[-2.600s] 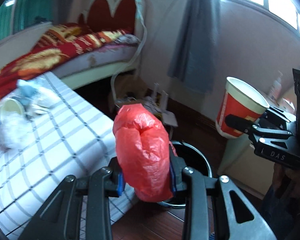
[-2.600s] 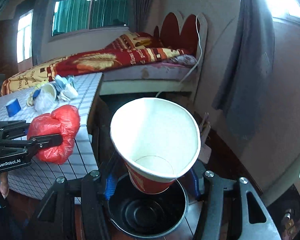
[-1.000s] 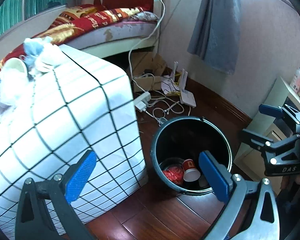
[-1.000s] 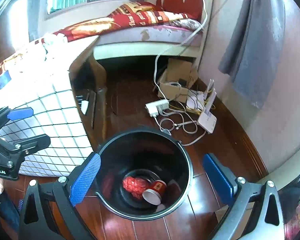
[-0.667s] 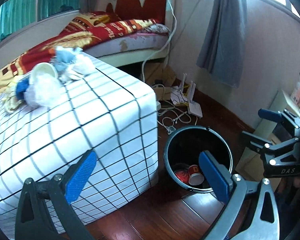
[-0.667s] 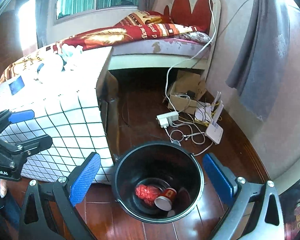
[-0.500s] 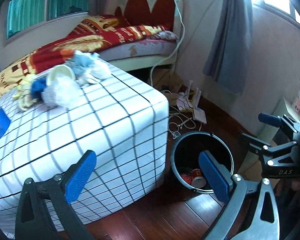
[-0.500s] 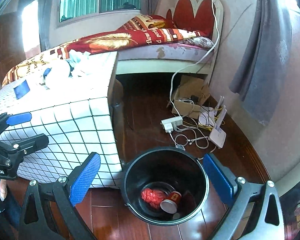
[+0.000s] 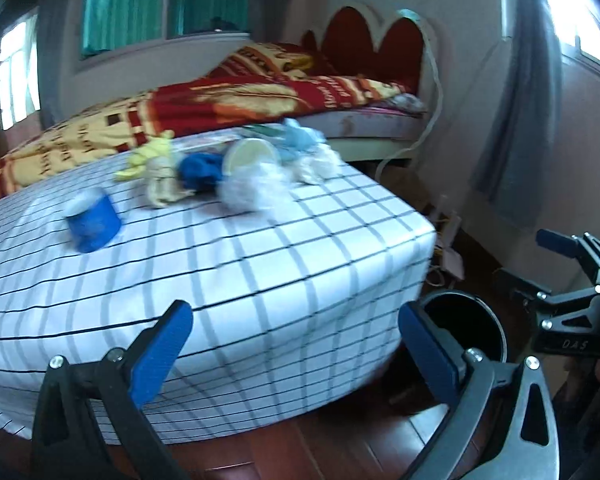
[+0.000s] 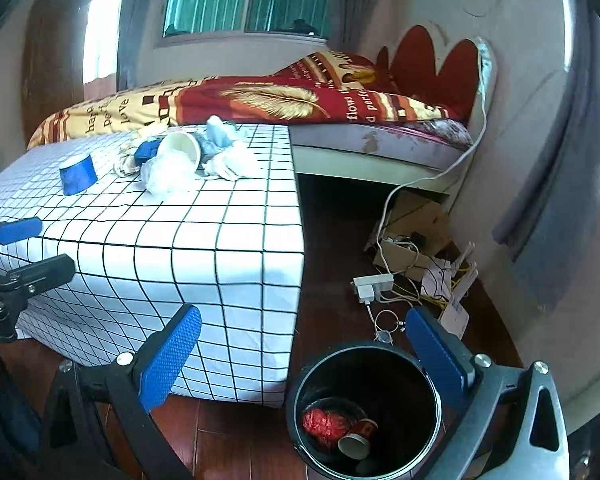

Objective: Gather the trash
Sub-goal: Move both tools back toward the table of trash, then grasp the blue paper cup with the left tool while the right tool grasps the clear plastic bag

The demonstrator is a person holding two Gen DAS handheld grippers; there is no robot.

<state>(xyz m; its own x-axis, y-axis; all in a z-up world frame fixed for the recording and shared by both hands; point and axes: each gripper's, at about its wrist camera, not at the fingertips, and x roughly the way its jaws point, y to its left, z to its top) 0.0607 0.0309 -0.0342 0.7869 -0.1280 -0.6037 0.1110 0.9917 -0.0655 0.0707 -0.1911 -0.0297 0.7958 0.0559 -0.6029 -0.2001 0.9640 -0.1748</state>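
A black trash bin (image 10: 366,408) stands on the wood floor by the table's corner; a red bag (image 10: 325,424) and a paper cup (image 10: 358,440) lie inside it. The bin also shows in the left wrist view (image 9: 466,326). On the checkered table (image 9: 228,276) lie a heap of trash: white crumpled plastic (image 9: 252,188), a white cup (image 9: 250,156), blue and yellow scraps, and a blue cup (image 9: 92,226). My left gripper (image 9: 296,344) is open and empty before the table. My right gripper (image 10: 304,356) is open and empty above the bin.
A bed with a red and yellow blanket (image 10: 260,100) stands behind the table. A cardboard box (image 10: 412,240), a power strip (image 10: 374,282) and loose cables lie on the floor by the wall. Grey curtains (image 10: 560,184) hang at the right.
Both grippers let go of the red bag and the paper cup, which now lie in the bin. Both have since risen and swung back toward the table, jaws open.
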